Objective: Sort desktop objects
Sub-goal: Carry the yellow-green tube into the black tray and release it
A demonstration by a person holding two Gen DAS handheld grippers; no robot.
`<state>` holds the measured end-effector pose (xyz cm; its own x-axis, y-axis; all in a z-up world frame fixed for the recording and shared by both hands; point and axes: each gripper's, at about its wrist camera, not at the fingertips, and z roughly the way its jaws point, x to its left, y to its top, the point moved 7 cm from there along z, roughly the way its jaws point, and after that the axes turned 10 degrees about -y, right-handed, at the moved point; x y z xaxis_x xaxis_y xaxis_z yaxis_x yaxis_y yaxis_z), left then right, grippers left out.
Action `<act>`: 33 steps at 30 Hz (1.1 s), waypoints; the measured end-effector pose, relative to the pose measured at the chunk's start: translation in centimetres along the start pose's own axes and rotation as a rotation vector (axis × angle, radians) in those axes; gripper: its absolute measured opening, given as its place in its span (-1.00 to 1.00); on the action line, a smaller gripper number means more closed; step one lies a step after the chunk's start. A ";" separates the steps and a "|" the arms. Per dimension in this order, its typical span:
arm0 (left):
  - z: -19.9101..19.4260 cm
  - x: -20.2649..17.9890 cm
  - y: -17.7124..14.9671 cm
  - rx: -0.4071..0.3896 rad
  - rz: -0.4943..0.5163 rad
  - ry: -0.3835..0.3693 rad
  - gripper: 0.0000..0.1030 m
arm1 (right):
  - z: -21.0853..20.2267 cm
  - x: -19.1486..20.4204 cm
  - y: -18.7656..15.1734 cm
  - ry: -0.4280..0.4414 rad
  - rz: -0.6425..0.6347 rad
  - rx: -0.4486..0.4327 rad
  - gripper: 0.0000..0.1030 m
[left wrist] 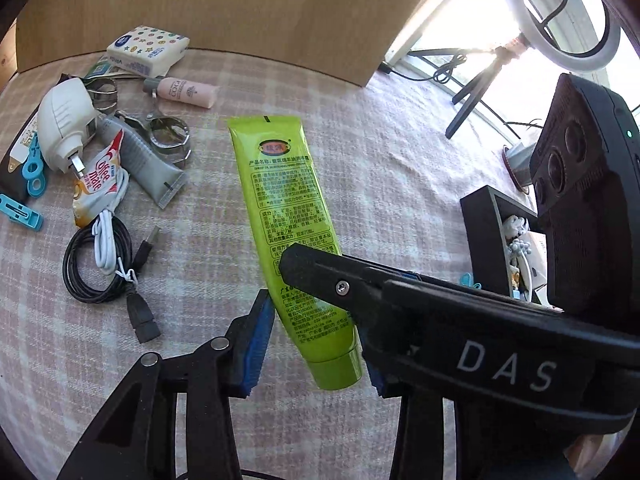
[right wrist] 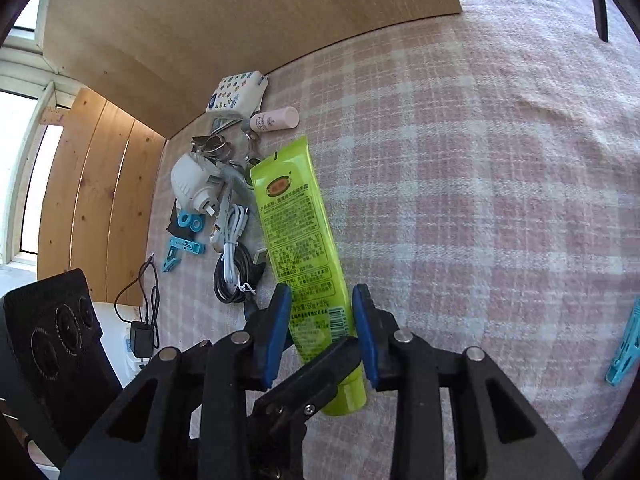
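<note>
A lime-green hand-cream tube (left wrist: 280, 184) with printed text points away from me over the pink plaid tablecloth (left wrist: 400, 152), cap end nearest. My left gripper (left wrist: 316, 336) is shut on its lower part, its blue pads at either side just above the cap. A black finger (left wrist: 360, 292) of my right gripper crosses in front and hides the right-hand pad. In the right wrist view my right gripper (right wrist: 322, 320) is shut on the same tube (right wrist: 292, 216), both blue pads pressing its sides near the barcode. A finger (right wrist: 312, 384) of the left gripper crosses below.
A pile lies at the left: white charger plug (left wrist: 64, 124), grey tube (left wrist: 140, 156), coffee sachet (left wrist: 96, 176), coiled cables (left wrist: 100, 264), pink tube (left wrist: 188, 90), tissue pack (left wrist: 148, 48), blue clips (left wrist: 24, 208). A black organiser box (left wrist: 480, 232) stands at the right. A cardboard sheet (left wrist: 240, 12) closes the back.
</note>
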<state>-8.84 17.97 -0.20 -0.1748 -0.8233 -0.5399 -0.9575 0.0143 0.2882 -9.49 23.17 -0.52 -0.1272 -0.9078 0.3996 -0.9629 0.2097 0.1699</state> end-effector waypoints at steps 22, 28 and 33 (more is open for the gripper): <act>7.4 -21.2 -2.4 0.156 0.329 -0.190 -0.26 | -14.4 -18.5 -2.8 -0.159 0.294 -0.225 -0.38; 9.1 -25.0 -3.2 0.186 0.391 -0.207 -0.25 | -16.7 -22.3 -3.0 -0.197 0.348 -0.254 -0.38; 9.5 -26.5 -3.1 0.179 0.427 -0.180 -0.25 | -17.7 -23.9 -3.2 -0.226 0.378 -0.262 -0.37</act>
<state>-3.42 45.14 5.65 -0.5821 -0.6115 -0.5360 -0.8131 0.4394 0.3818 0.90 50.67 5.34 -0.5310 -0.8008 0.2770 -0.7515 0.5961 0.2827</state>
